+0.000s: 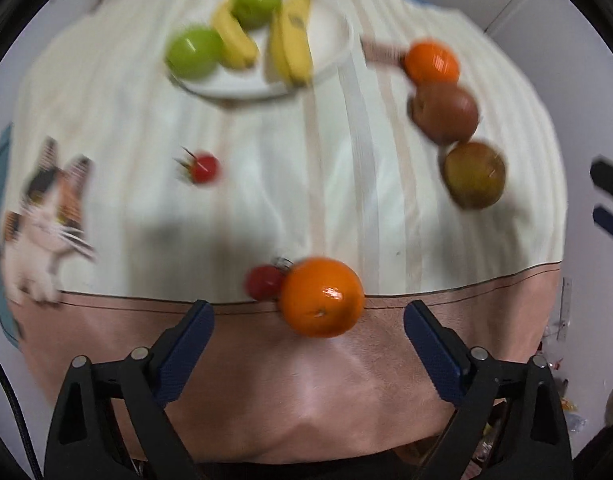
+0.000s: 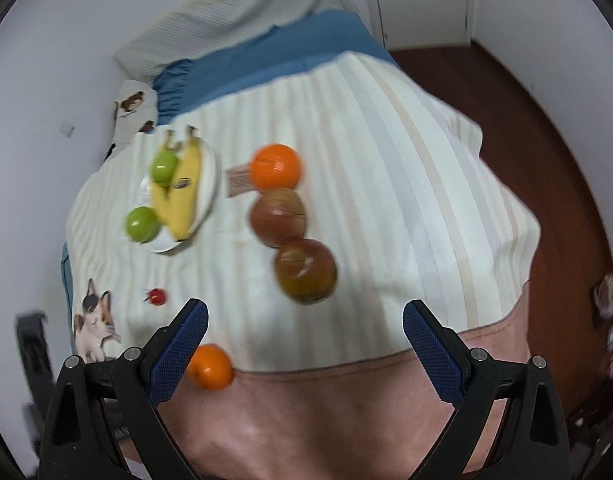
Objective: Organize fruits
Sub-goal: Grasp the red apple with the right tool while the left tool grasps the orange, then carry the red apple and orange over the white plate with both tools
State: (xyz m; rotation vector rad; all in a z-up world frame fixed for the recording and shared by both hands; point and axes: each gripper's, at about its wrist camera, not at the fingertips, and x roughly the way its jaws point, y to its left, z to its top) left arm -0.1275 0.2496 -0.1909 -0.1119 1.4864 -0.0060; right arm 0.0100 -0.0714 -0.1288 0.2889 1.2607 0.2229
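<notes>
We take the white plate (image 1: pixel 326 68) as our landmark; it already carries two bananas (image 1: pixel 290 48) and a green apple (image 1: pixel 256 2), with a second green apple (image 1: pixel 194 52) sitting on its rim and looking ready to roll off; that is our first worry, since any nudge to the plate could send it onto the striped cloth (image 1: pixel 266 184).

Our left gripper (image 1: pixel 308 312) is released, jaws wide with nothing between them; the nearest orange (image 1: pixel 321 297) lies well apart from the plate, at the near edge of the cloth, touching a small red tomato (image 1: pixel 264 282). If we close there carelessly, a finger may push the tomato or roll the orange over the edge.

Our right gripper (image 2: pixel 304 314) is likewise spread and empty; ahead of it, beside the plate, a second orange (image 2: pixel 276 167) and two reddish apples (image 2: pixel 278 218) (image 2: pixel 305 271) touch in a row, so lifting one could set the others rolling.

Another tomato (image 1: pixel 204 167) lies alone between the plate and the cat print (image 1: pixel 46 216); both views are blurred, so a hasty aim is our chief risk.
</notes>
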